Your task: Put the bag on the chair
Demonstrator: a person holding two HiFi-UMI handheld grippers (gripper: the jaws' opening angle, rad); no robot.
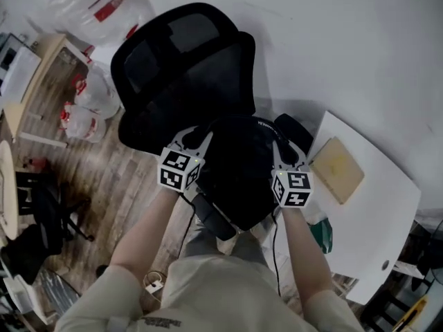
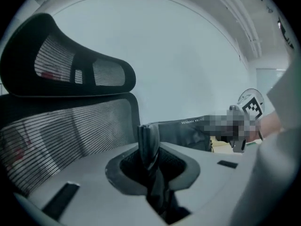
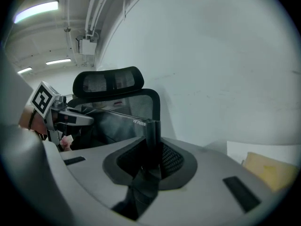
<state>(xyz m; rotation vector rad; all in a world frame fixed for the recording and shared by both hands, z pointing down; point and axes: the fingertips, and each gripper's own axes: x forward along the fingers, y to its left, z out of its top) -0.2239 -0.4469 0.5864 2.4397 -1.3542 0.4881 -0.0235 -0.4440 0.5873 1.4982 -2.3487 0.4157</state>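
1. Far left, I saw plastic bags [image 1: 88, 106] lying on the wood floor [image 1: 131, 178], just beside the chair [image 1: 183, 75].
2. The chair was black with a mesh backrest and headrest, and stood close to the white wall [image 1: 332, 40].
3. Left gripper [image 1: 192, 140]: its fingers were nearly together, pinched on a black fold at the bag's left edge. The left gripper view showed that fold standing upright between them.
4. The bag [image 1: 239, 175], black, was held between both grippers, right in front of the backrest and over the seat. I could not tell whether it touched the seat.
5. Right gripper [image 1: 282, 154]: its fingers were also nearly together, clamped on a black fold at the bag's right edge.
6. Far right, a white table [image 1: 387, 199] carried a tan board [image 1: 337, 169], lying flat, near the right gripper but apart from it.
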